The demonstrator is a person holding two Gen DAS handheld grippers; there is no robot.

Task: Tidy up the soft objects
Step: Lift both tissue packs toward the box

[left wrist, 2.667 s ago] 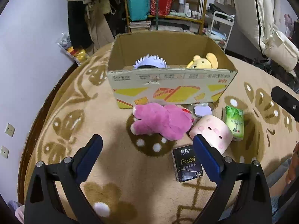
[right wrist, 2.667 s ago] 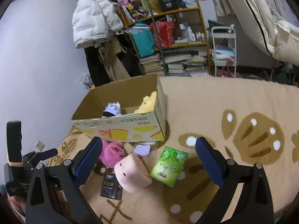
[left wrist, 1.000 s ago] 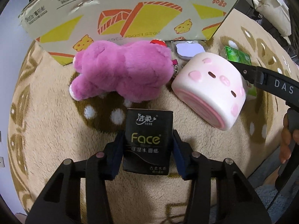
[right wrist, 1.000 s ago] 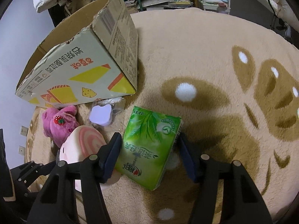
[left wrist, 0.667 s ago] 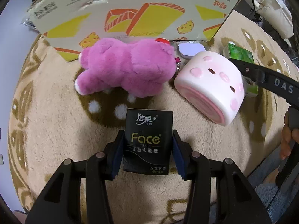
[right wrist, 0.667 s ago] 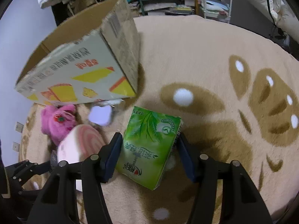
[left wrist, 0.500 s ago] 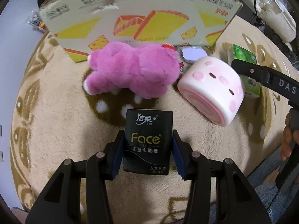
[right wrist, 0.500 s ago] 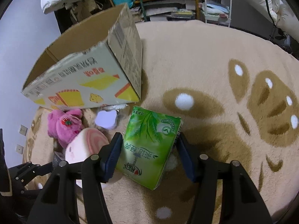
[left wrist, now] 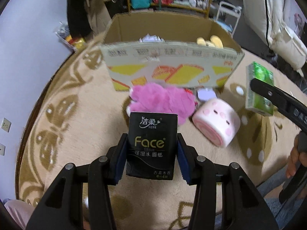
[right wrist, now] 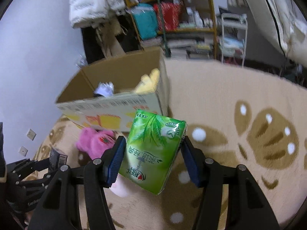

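Note:
My left gripper (left wrist: 151,161) is shut on a black tissue pack (left wrist: 151,145) printed "Face", held above the rug. My right gripper (right wrist: 151,160) is shut on a green tissue pack (right wrist: 153,151), also lifted off the rug; the same green tissue pack (left wrist: 259,88) shows at the right of the left wrist view. An open cardboard box (left wrist: 172,71) stands beyond, with a yellow plush (left wrist: 210,41) and a white spiky-haired toy (right wrist: 104,89) inside. A pink plush (left wrist: 163,101) and a pink roll-shaped cushion (left wrist: 216,122) lie on the rug in front of the box.
A small lilac item (left wrist: 206,94) lies by the box's front. The round beige rug (right wrist: 239,99) has brown patterns. Shelves (right wrist: 172,13) with bags and books, a white rack (right wrist: 233,36) and a hanging white jacket (right wrist: 90,2) stand behind. A person's fingers (left wrist: 293,163) hold the right gripper handle.
Both grippers have risen with their tissue packs off the rug and tilted up. The box's open top and the room behind have come into view.

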